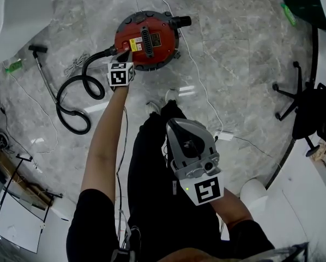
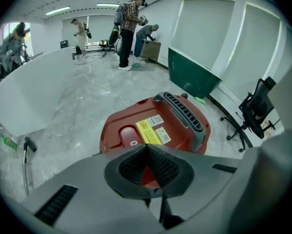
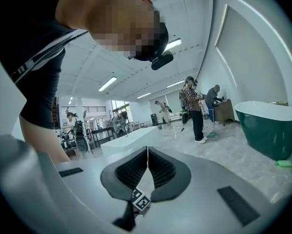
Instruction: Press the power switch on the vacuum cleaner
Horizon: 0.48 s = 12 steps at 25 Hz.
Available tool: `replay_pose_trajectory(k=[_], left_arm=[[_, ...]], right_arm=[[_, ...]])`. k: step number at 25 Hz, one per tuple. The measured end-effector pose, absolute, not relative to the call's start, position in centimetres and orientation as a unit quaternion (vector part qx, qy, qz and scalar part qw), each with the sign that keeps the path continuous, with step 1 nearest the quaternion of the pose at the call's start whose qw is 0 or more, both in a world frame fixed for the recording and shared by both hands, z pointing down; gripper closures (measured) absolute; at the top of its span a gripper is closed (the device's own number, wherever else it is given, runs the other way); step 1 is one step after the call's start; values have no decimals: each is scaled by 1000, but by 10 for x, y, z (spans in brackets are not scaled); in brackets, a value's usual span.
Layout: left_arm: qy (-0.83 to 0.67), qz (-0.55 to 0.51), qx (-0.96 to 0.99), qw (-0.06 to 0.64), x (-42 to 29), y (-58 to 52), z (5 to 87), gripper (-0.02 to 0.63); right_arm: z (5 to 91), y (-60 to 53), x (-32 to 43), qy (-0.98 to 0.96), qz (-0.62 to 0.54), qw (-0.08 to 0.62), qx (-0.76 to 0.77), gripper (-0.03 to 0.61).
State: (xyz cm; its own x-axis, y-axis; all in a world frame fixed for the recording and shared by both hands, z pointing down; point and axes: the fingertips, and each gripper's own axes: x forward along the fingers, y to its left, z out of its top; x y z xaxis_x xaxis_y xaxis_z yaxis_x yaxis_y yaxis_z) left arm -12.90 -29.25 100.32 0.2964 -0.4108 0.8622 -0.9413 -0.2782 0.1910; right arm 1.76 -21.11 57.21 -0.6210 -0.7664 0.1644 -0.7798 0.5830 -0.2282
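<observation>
You're at the approach step: your left gripper (image 1: 128, 52) reaches out over the red vacuum cleaner (image 1: 146, 40), which stands on the marble floor (image 1: 234, 64) ahead of you with its black hose (image 1: 78, 100) looping off to your left. The jaws are closed tip to tip with nothing between them, which suits pressing. In the left gripper view the tips hover just above the lid, not yet touching it. The raised red pad beside the yellow label (image 2: 153, 130) is, by its look, the power switch (image 2: 131, 136) (it lies just ahead of your tips). The next move calls for a short push forward and down onto that pad, keeping clear of the dark grille (image 2: 185, 113).

Your right gripper (image 1: 176, 125) is held close to your body, jaws together and empty.

The label's print and the small white mark on the pad are too fine to read; no brand shows.
</observation>
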Motion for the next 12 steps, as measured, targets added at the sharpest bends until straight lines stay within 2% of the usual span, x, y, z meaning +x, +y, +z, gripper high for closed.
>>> replay_pose_trajectory(k=[8,12], left_arm=[[-510,350,716,324,-129,-303,991,595],[-504,335,711,358,-140,-306,995,595]], right_arm=[[576,-213,22,-885,144,30,443,558],[578,-212,21,-883,148,31,444,558]])
